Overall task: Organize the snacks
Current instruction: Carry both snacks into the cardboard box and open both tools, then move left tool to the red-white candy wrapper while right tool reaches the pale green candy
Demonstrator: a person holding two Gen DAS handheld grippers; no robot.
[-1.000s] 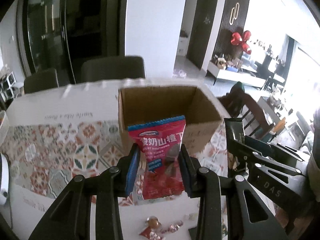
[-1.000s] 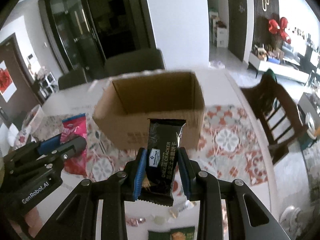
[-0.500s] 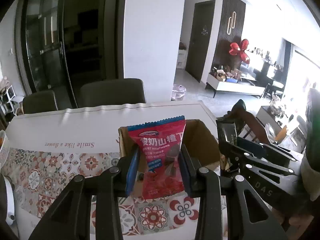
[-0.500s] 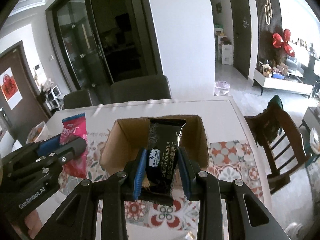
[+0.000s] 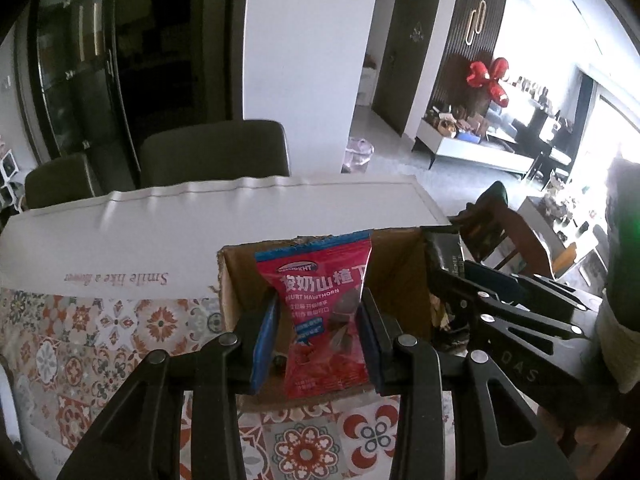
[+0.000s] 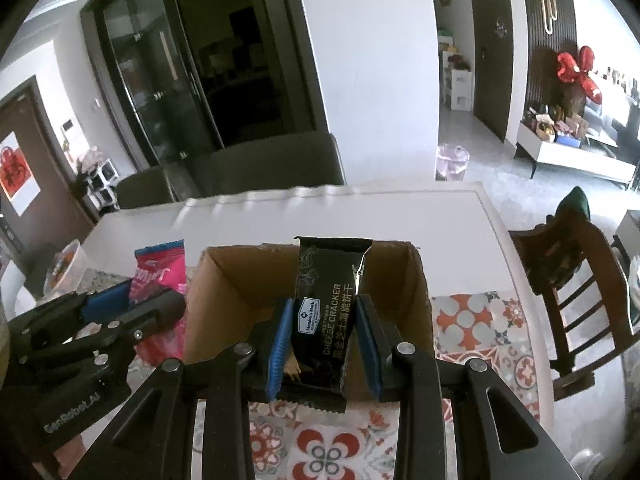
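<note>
Left hand-held gripper [image 5: 318,332] pinches the red packet [image 5: 324,312]; right hand-held gripper [image 6: 322,344] pinches the black cracker packet [image 6: 326,312]. Only the right wrist view shows the carton [image 6: 416,300] interior; chair [image 6: 568,280] at 3 o'clock.

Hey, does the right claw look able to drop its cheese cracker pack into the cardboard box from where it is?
Probably yes. The right claw holds the cheese cracker pack in front of the cardboard box, whose top is open. The left claw with its red hawthorn pack is close alongside.
</note>
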